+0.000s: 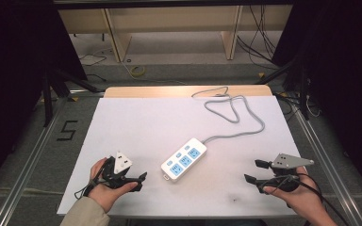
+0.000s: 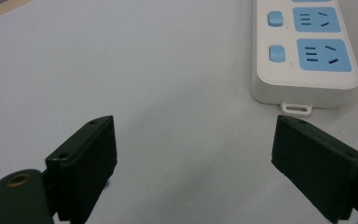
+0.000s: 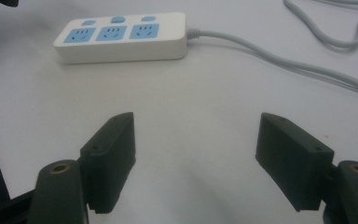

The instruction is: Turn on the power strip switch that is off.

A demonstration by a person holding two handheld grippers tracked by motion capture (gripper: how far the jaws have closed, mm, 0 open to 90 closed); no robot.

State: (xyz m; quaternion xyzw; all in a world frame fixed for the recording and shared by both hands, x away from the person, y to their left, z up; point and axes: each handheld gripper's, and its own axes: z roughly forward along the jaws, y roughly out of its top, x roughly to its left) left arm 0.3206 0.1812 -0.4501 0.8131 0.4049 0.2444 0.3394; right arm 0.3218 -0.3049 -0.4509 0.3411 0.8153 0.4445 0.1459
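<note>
The power strip [image 1: 184, 159] looks like smooth white plastic with a soft shine, and its sockets are matt blue plastic. Its grey cord [image 1: 235, 113] looks rubbery and smooth. Under the strip, the white table cover [image 1: 136, 127] is matt and flat. Behind the strip, the table edge [image 1: 169, 91] is pale wood. The gripper jaws look like dull black plastic.
</note>
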